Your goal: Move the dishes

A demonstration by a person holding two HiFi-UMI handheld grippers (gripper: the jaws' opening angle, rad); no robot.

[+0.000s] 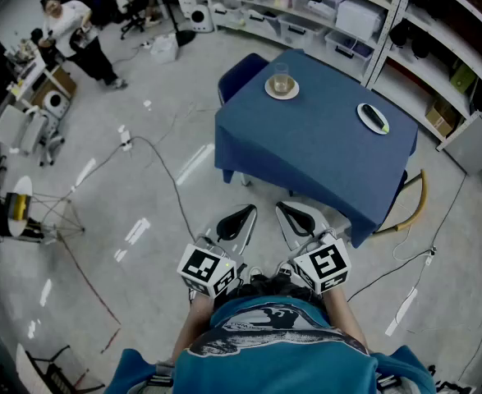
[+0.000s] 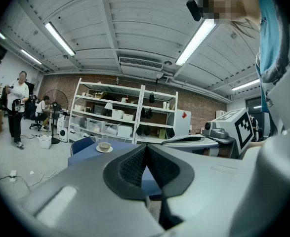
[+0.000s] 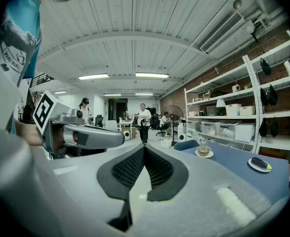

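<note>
A blue-clothed table (image 1: 323, 150) stands ahead of me. At its far left corner a glass cup on a saucer (image 1: 282, 84) rests; the same cup and saucer (image 2: 104, 147) (image 3: 203, 152) show in both gripper views. A white plate holding a dark and green item (image 1: 373, 118) (image 3: 260, 164) lies near the table's right edge. My left gripper (image 1: 239, 217) and right gripper (image 1: 294, 216) hang side by side short of the table's near edge, both shut with nothing between the pads. In its own view the left gripper (image 2: 145, 152) is shut; so is the right gripper (image 3: 144, 152).
A blue chair (image 1: 239, 76) is tucked at the table's far left. Shelving with storage bins (image 1: 323, 6) lines the wall behind. Cables (image 1: 154, 158) trail over the floor on the left. A person (image 1: 75, 39) stands far left by desks.
</note>
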